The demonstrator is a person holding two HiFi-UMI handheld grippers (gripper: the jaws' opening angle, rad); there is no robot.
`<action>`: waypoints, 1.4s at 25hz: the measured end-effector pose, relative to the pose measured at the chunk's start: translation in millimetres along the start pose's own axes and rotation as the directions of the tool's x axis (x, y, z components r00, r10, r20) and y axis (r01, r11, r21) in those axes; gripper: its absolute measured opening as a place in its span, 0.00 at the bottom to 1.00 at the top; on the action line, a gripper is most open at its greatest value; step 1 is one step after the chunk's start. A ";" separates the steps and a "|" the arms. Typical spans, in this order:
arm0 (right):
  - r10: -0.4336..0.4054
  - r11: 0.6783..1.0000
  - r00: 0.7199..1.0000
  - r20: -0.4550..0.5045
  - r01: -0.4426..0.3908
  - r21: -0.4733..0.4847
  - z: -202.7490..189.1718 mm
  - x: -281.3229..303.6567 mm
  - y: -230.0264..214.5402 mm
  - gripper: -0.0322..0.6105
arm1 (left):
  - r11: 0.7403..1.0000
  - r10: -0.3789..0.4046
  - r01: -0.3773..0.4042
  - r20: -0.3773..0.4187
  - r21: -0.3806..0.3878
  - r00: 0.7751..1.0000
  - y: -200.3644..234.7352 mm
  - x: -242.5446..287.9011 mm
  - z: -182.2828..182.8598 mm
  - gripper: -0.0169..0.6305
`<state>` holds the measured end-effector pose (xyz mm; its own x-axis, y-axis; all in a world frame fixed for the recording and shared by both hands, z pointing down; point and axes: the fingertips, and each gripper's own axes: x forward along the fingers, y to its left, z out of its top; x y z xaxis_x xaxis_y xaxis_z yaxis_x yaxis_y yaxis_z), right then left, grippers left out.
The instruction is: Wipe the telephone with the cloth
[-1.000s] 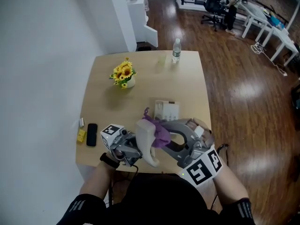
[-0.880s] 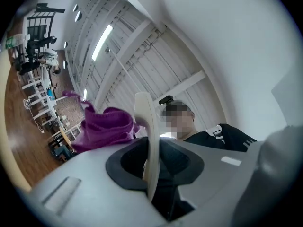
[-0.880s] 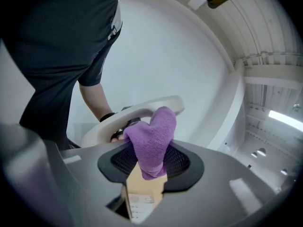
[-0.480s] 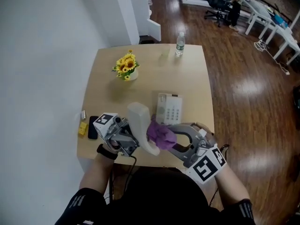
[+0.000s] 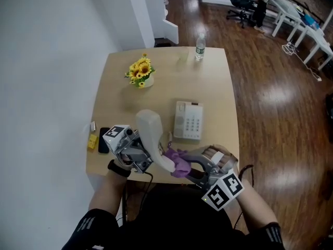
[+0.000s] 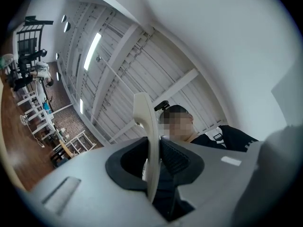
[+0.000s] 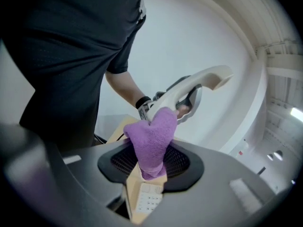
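The white handset [image 5: 152, 138] is lifted off the table, and my left gripper [image 5: 144, 152] is shut on its middle. In the left gripper view the handset [image 6: 148, 145] stands edge-on between the jaws, pointing up toward the ceiling. My right gripper [image 5: 183, 165] is shut on a purple cloth [image 5: 178, 159], which presses against the handset's lower end. The right gripper view shows the cloth [image 7: 152, 138] bunched between the jaws and touching the handset [image 7: 199, 82]. The telephone base [image 5: 188, 120] with its keypad lies on the table beyond both grippers.
A pot of yellow flowers [image 5: 139, 72] and a water bottle [image 5: 200, 45] stand at the far side of the wooden table [image 5: 218, 87]. A black phone [image 5: 102, 140] and a yellow item [image 5: 92, 141] lie at the left edge. Office desks and chairs stand on the floor beyond.
My right gripper has dropped down with the cloth, sliding it along the handset from the middle to its lower end. The handset has risen slightly and tilted in the left gripper.
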<state>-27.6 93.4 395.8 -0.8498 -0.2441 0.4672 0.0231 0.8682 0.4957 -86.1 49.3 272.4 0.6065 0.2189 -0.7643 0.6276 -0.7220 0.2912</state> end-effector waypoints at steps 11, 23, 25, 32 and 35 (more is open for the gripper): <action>-0.046 0.993 0.999 0.009 0.046 -0.107 17.9 3.9 -31.2 0.29 | 0.999 0.025 -0.027 -0.068 -0.029 0.997 6.7 0.7 -15.8 0.15; 0.053 0.996 0.998 -0.024 -0.052 0.073 -36.1 19.7 1.8 0.29 | 0.992 0.125 -0.125 -0.034 0.017 0.992 17.8 -18.2 4.1 0.15; 0.036 0.989 0.999 -0.037 -0.030 0.144 -57.5 26.6 -6.1 0.29 | 0.987 0.163 -0.163 -0.025 0.018 0.986 23.5 -27.6 5.0 0.15; -0.066 0.924 0.992 -0.112 0.103 0.368 -154.6 68.3 -66.1 0.29 | 0.932 0.363 -0.363 0.038 -0.020 0.931 57.2 -78.2 9.9 0.15; -0.092 0.881 0.983 -0.157 0.154 0.447 -194.4 93.0 -100.6 0.29 | 0.893 0.448 -0.446 0.041 -0.061 0.893 74.4 -101.5 5.2 0.15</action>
<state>-6.6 -100.6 531.7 -0.7548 -0.3879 0.5291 -0.3457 0.9206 0.1817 -103.5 -30.1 368.7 0.8029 -0.1550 -0.5756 0.3199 -0.7027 0.6355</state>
